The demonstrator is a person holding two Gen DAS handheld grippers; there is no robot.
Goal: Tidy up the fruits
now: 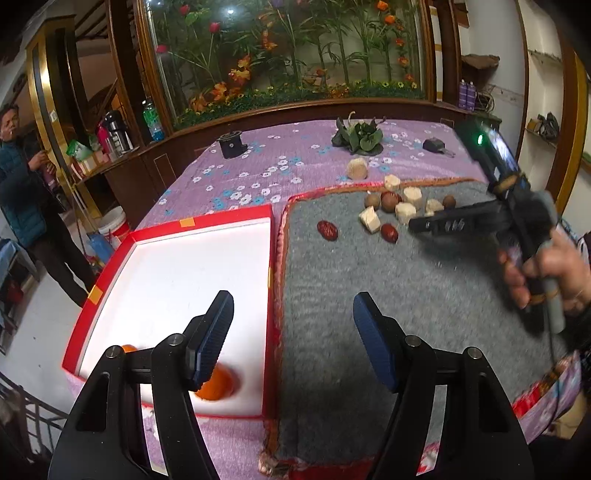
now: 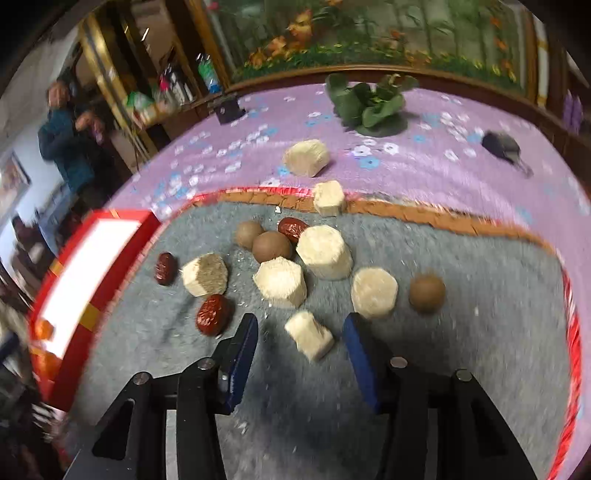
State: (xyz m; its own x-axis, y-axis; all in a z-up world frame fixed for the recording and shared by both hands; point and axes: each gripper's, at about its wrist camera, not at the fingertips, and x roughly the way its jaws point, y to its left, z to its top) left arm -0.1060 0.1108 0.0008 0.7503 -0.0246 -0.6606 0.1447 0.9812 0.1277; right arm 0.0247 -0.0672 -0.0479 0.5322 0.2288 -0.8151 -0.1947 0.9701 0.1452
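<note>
The right hand-held gripper (image 2: 301, 338) hung wide open and empty around a pale cut chunk (image 2: 309, 335) on the grey mat (image 2: 480, 332) near the table's far edge; closing off-centre risked flicking it away. The left hand-held gripper (image 1: 293, 314) gaped empty beside the red box (image 1: 271, 258).

My left wrist view is sharp and evenly lit by soft indoor light; the white tray (image 1: 177, 273) glares nearly blown out, and a lamp reflects in the glass (image 1: 230, 12) behind. The right gripper (image 1: 436, 224) smears with motion blur there. My right wrist view is blurred throughout, worst toward the rim. Both fisheye views bend straight edges and darken to black at the corners. Shadows stay faint.
</note>
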